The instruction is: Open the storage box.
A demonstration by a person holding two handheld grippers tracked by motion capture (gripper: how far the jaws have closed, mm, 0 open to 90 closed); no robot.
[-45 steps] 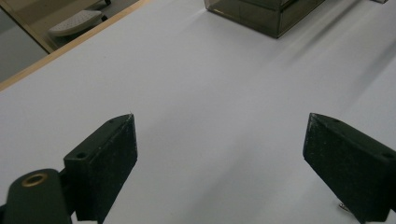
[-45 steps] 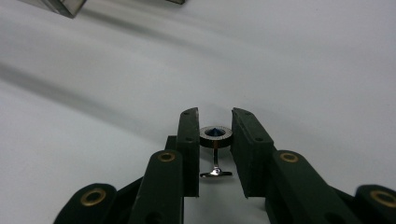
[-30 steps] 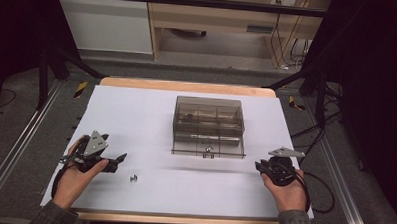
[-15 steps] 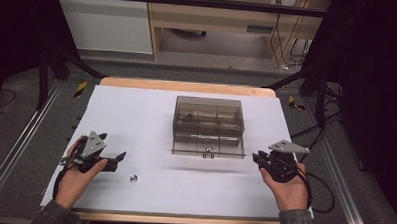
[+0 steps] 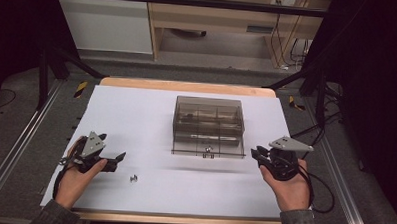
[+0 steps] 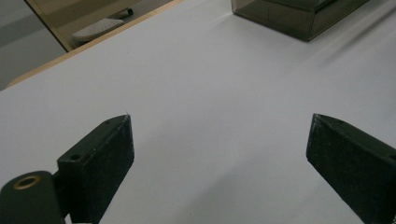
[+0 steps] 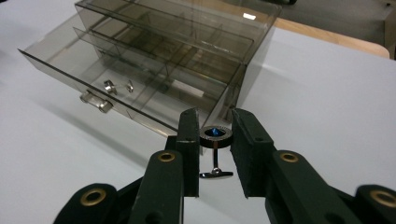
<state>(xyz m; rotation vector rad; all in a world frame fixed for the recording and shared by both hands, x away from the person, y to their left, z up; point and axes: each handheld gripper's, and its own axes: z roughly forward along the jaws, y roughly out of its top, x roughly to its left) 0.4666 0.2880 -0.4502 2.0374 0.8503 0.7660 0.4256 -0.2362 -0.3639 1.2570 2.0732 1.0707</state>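
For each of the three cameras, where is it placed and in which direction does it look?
High view: above the person's side, looking forward and down on the table; both hands, left gripper and right gripper show.
Left gripper view: on the left gripper, looking over the white table; its jaws stand wide apart.
Right gripper view: on the right gripper, facing the open drawer; its jaws grip a cufflink.
Shared: the smoky drawer box shows in all three.

1. Right gripper (image 5: 255, 153), clamped on a small cufflink (image 7: 215, 140), now sits higher than a second ago.
2. It is nearer the smoky drawer box (image 5: 208, 123), by its right front corner.
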